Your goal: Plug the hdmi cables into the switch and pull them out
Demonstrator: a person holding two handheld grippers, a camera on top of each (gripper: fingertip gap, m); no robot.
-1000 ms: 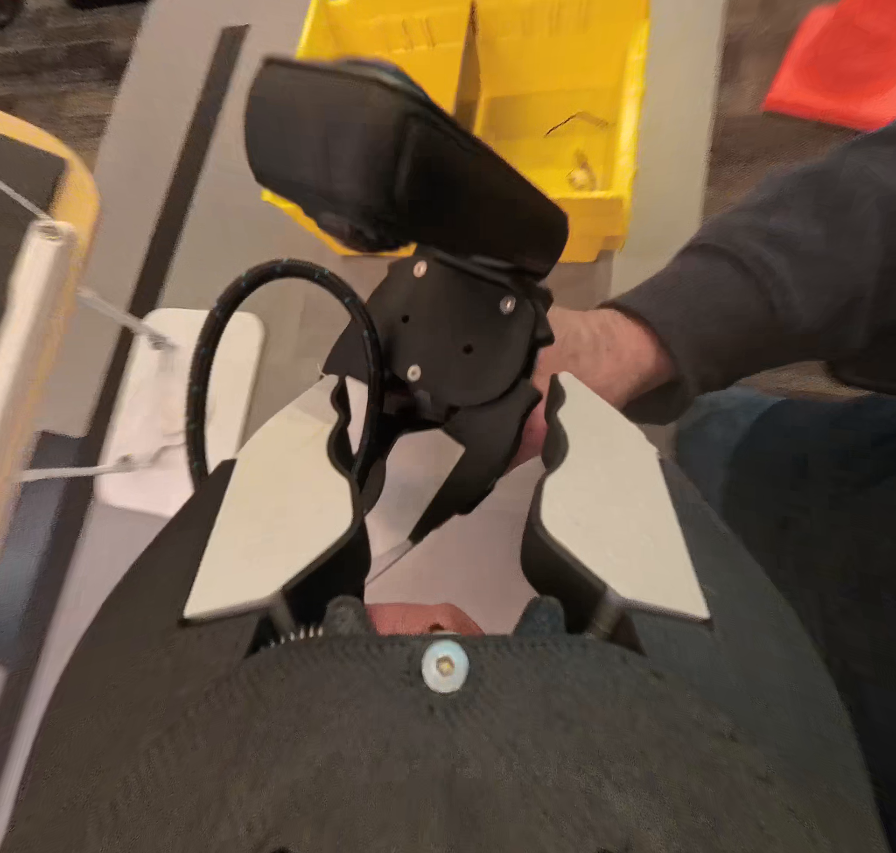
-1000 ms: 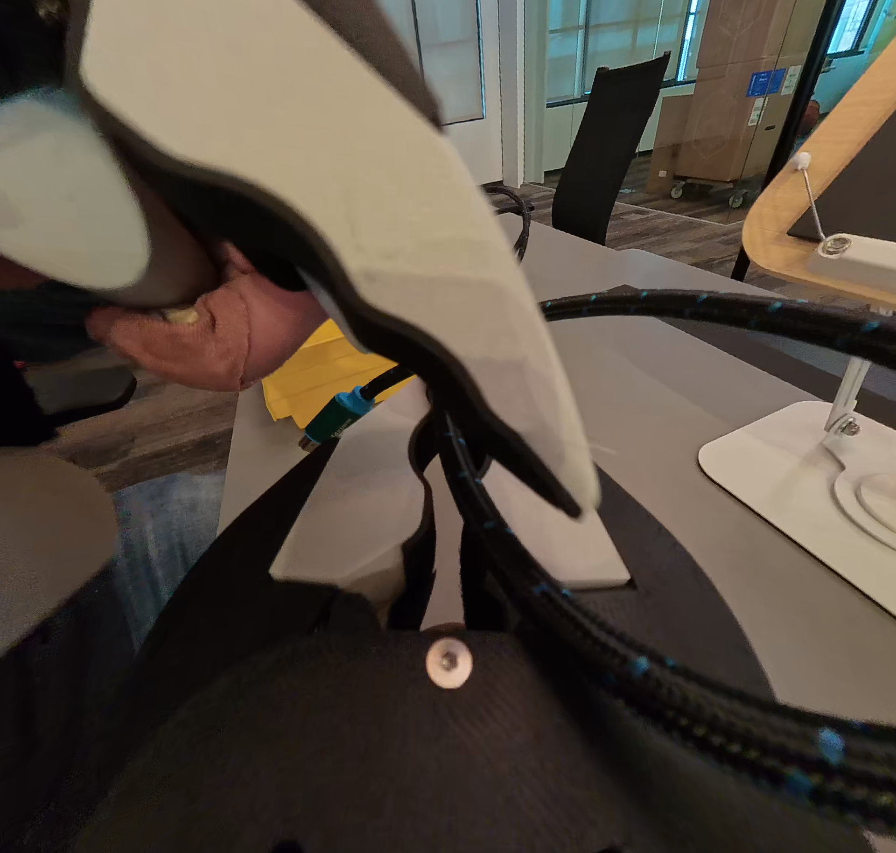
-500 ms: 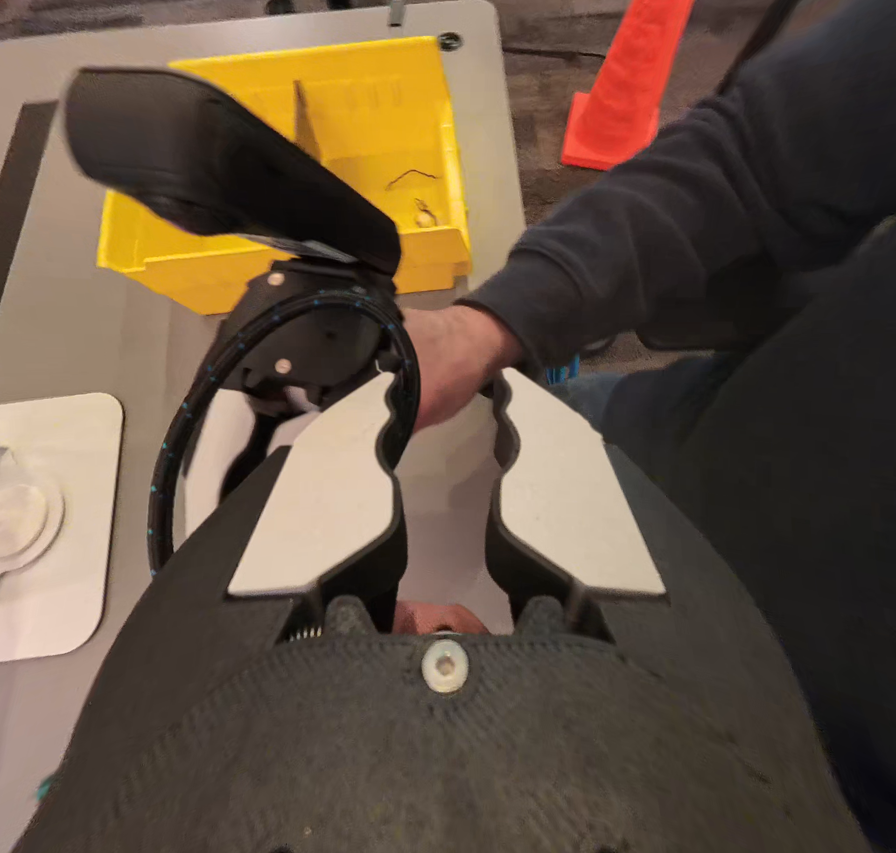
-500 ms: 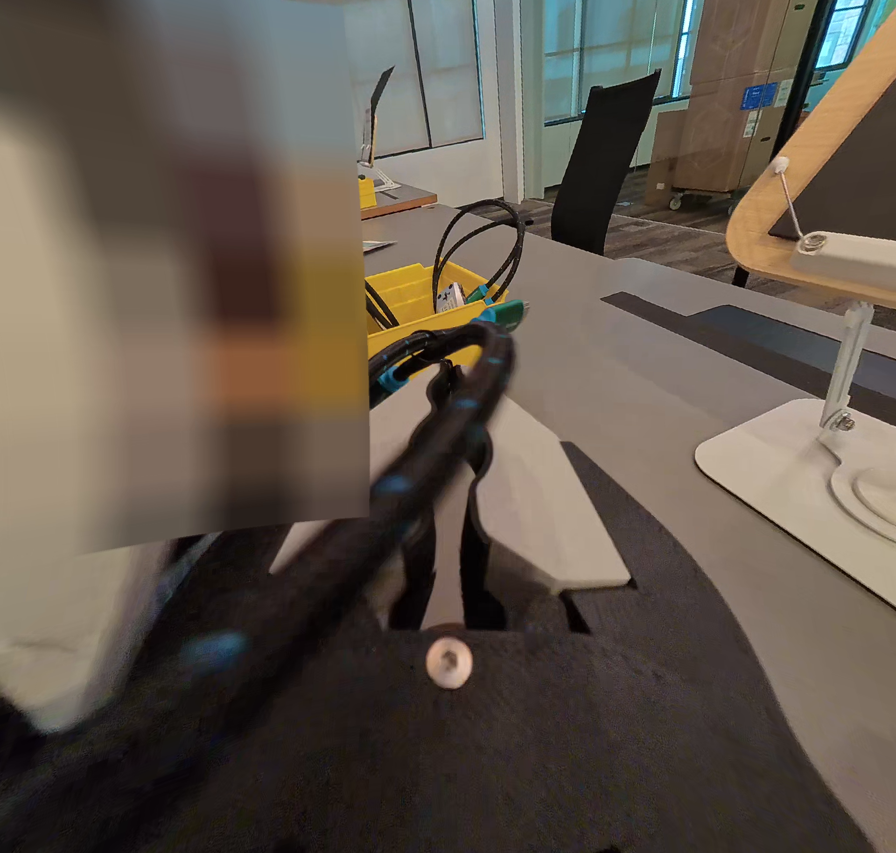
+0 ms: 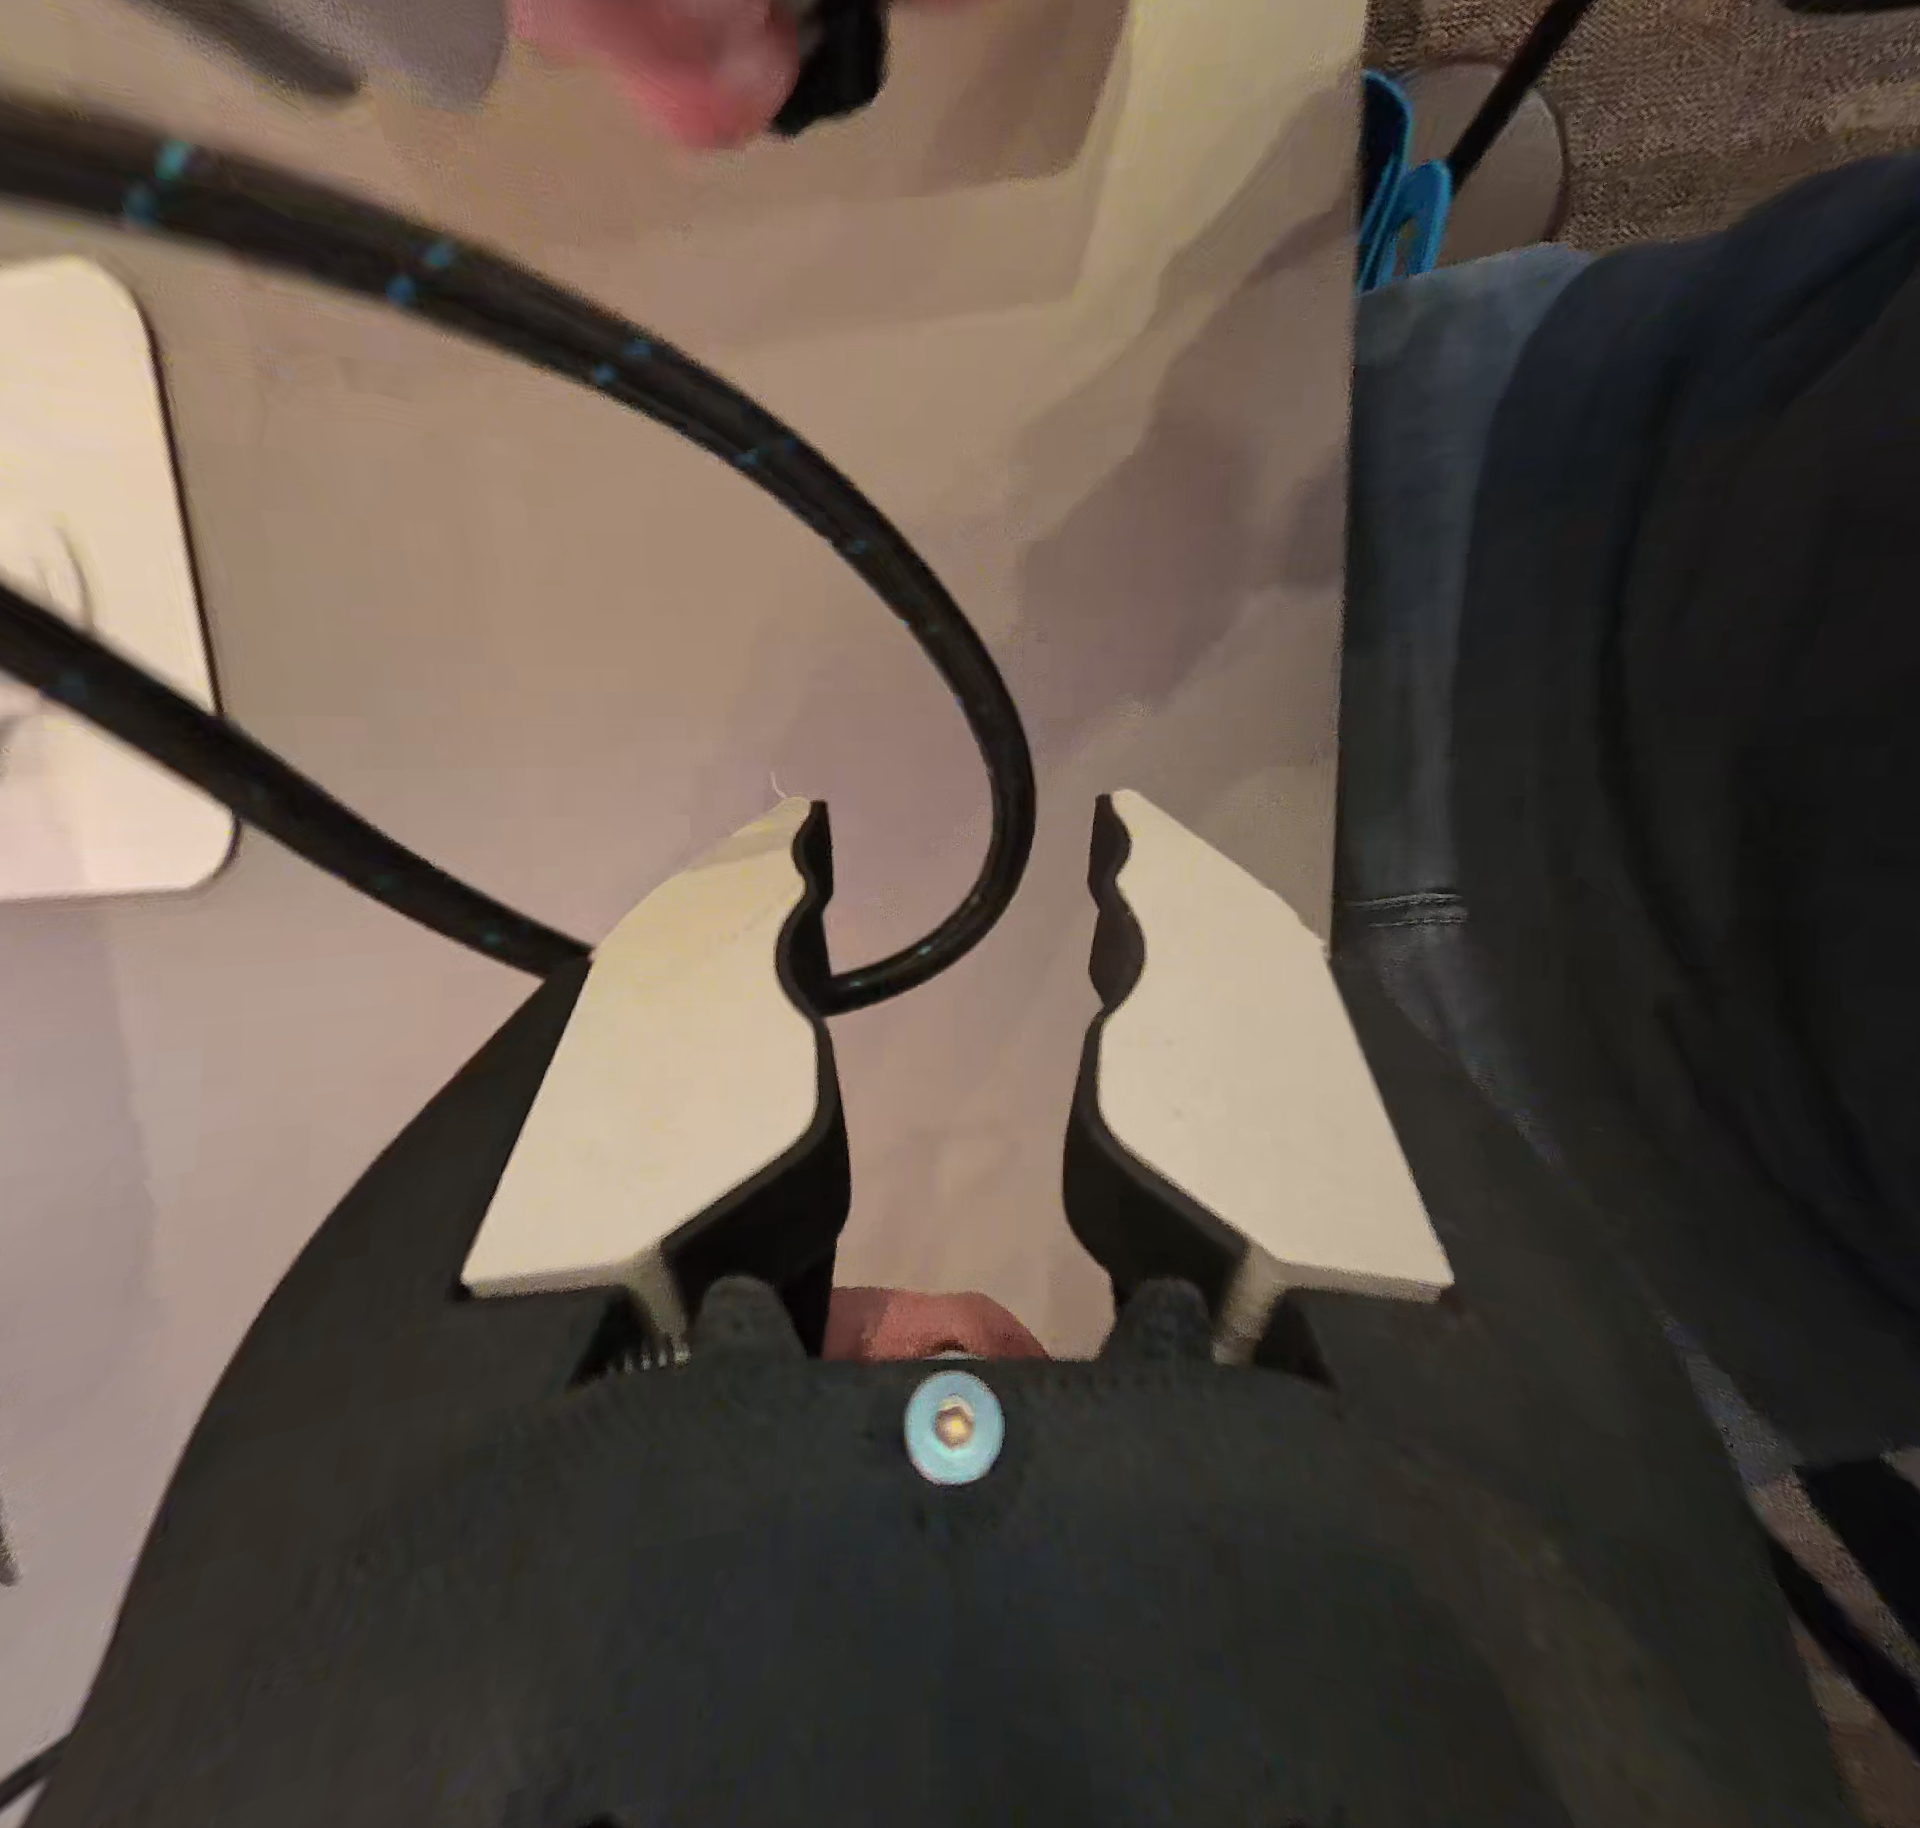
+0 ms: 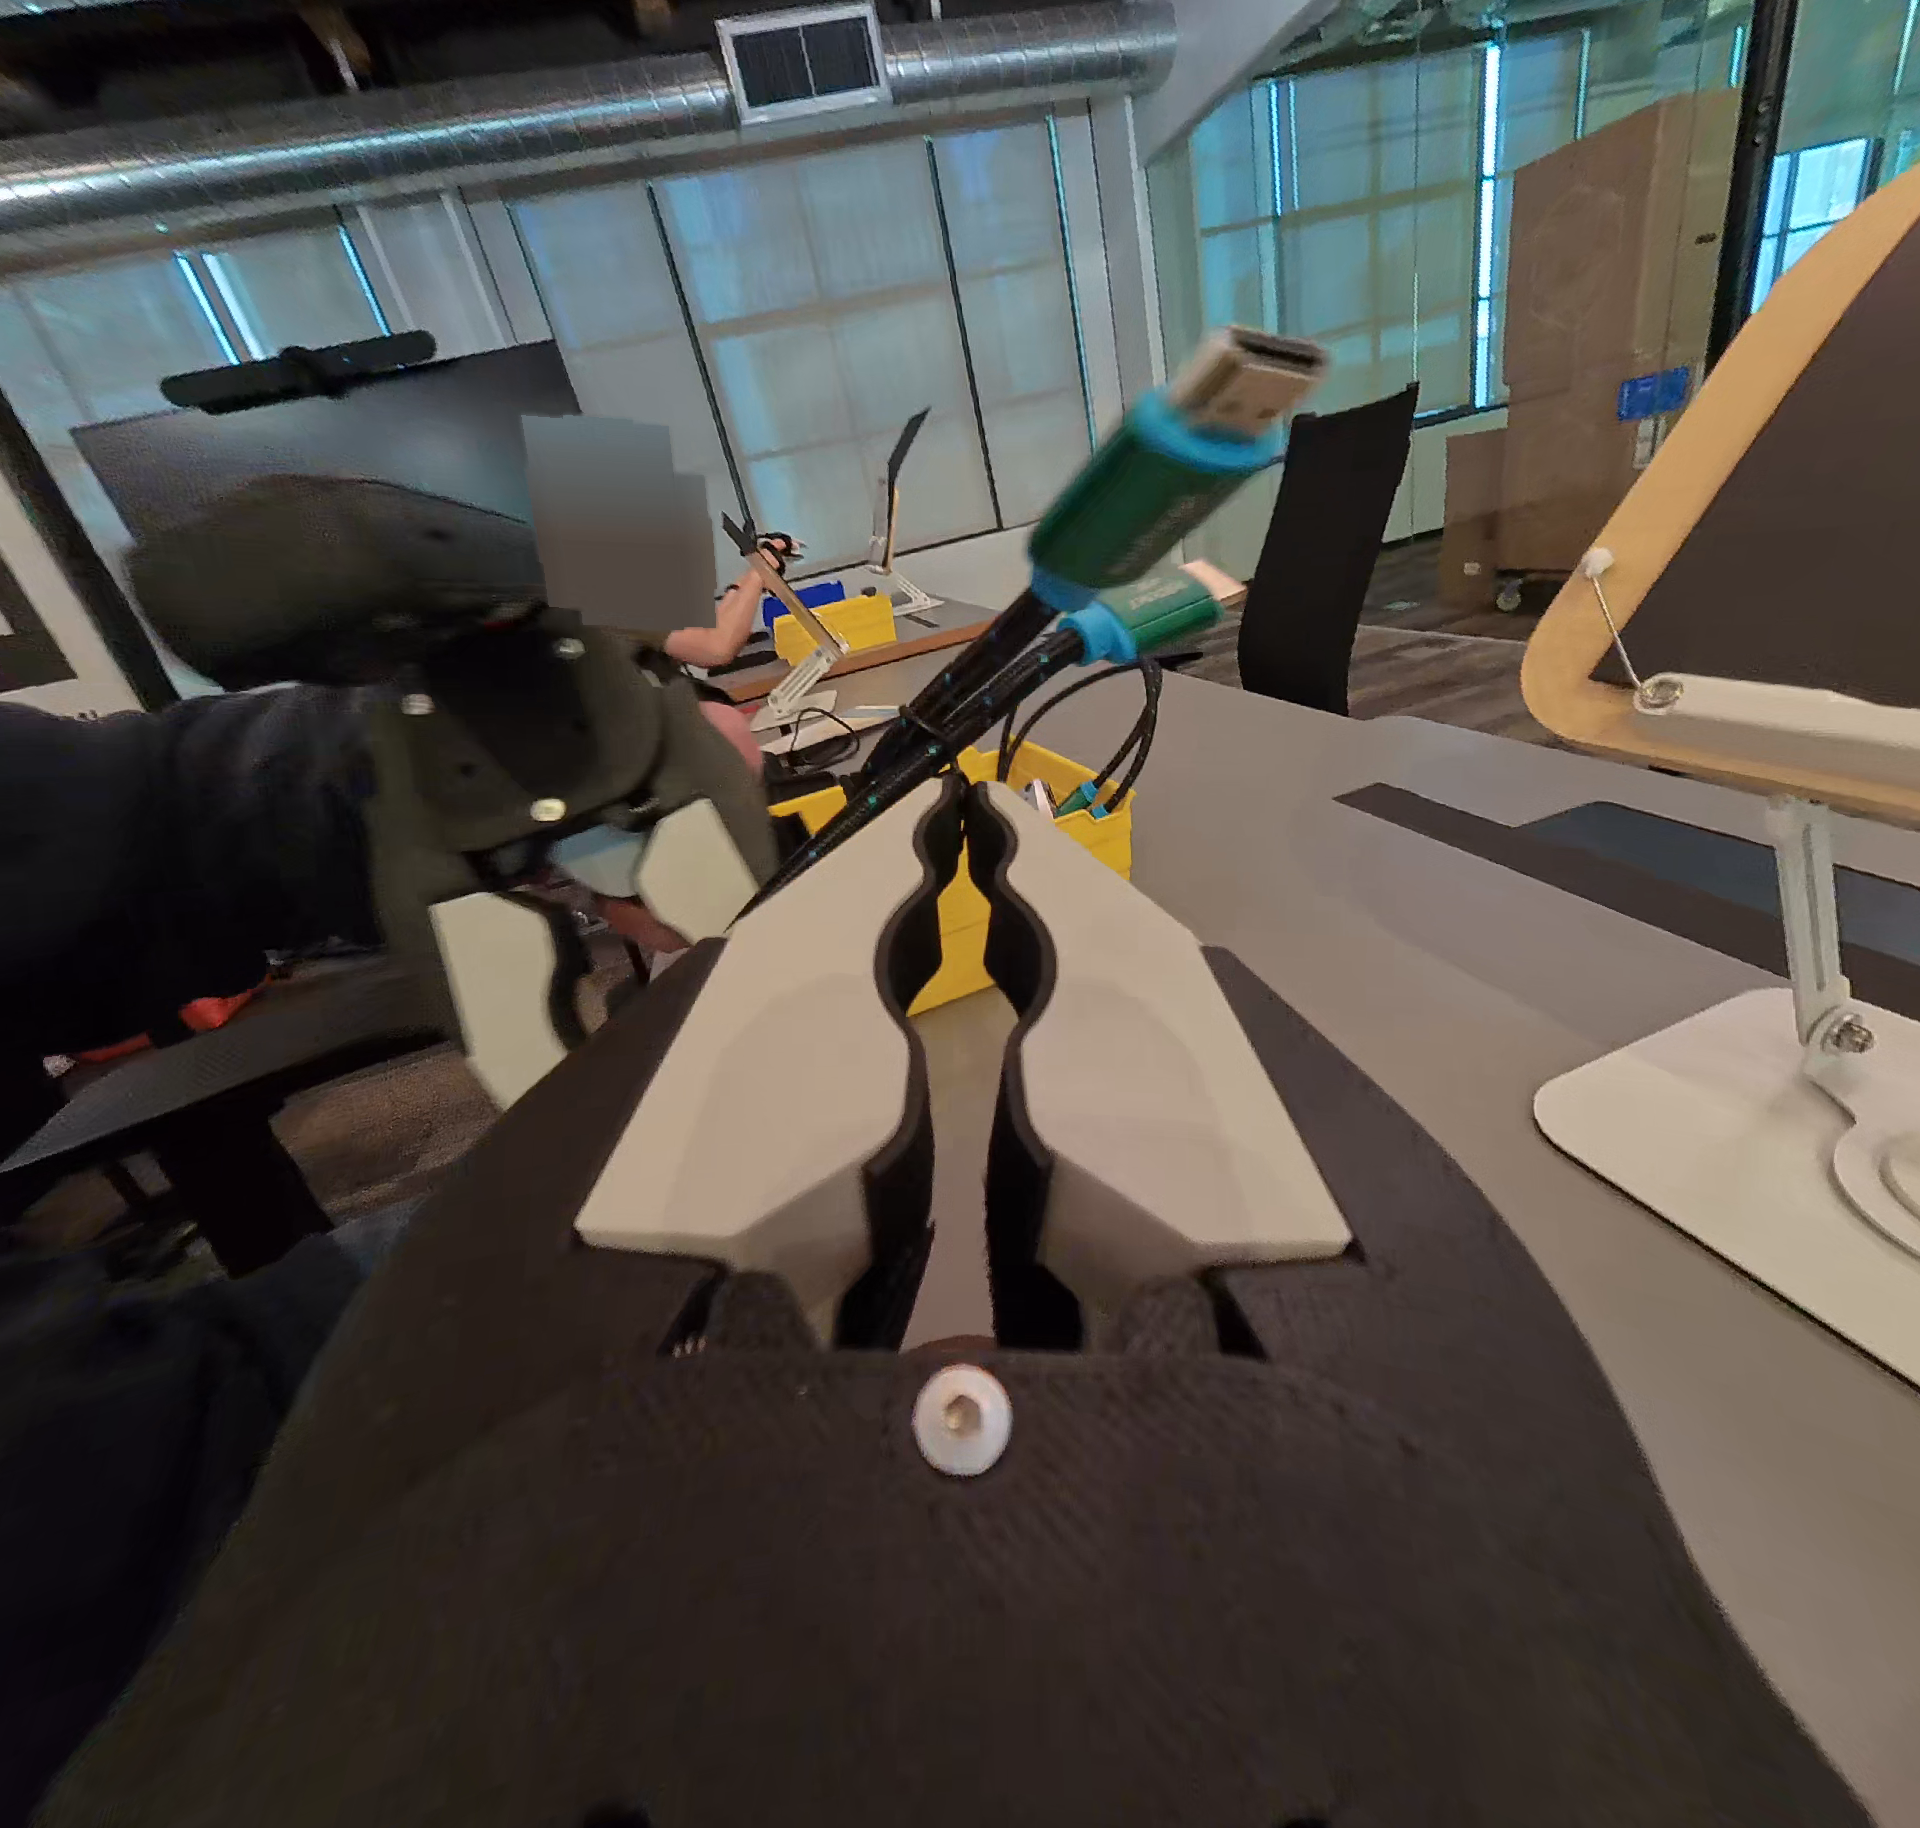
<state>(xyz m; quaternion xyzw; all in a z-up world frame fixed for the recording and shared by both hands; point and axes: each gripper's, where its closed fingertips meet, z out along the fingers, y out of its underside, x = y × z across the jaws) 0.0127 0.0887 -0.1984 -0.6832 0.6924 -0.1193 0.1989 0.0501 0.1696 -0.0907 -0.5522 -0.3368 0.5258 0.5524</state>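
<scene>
A bundle of black braided HDMI cables (image 6: 966, 698) with teal plugs (image 6: 1153, 500) rises from the tips of my right gripper (image 6: 961, 791), which is shut on the bundle above the grey table (image 6: 1299, 843). A loop of the same cable (image 5: 997, 739) hangs between the spread fingers of my left gripper (image 5: 958, 828) and passes behind its left finger (image 5: 707, 1051). The left gripper is open and grips nothing. It also shows in the right wrist view (image 6: 597, 937), at the left, pointing down. No switch is in view.
A yellow bin (image 6: 1101, 828) holding more cables stands just beyond my right fingertips. A white stand base (image 6: 1714, 1155) carrying a tilted wooden board (image 6: 1662, 552) is at the right; the base also shows in the left wrist view (image 5: 94, 583). A person's leg (image 5: 1558, 739) lies past the table edge. One gripper's finger ends stand about 12 centimetres off the other's.
The left gripper has swung away from the right one and now looks down at the table with the cable loop between its fingers. The right gripper has tilted up, bringing the plugs into view.
</scene>
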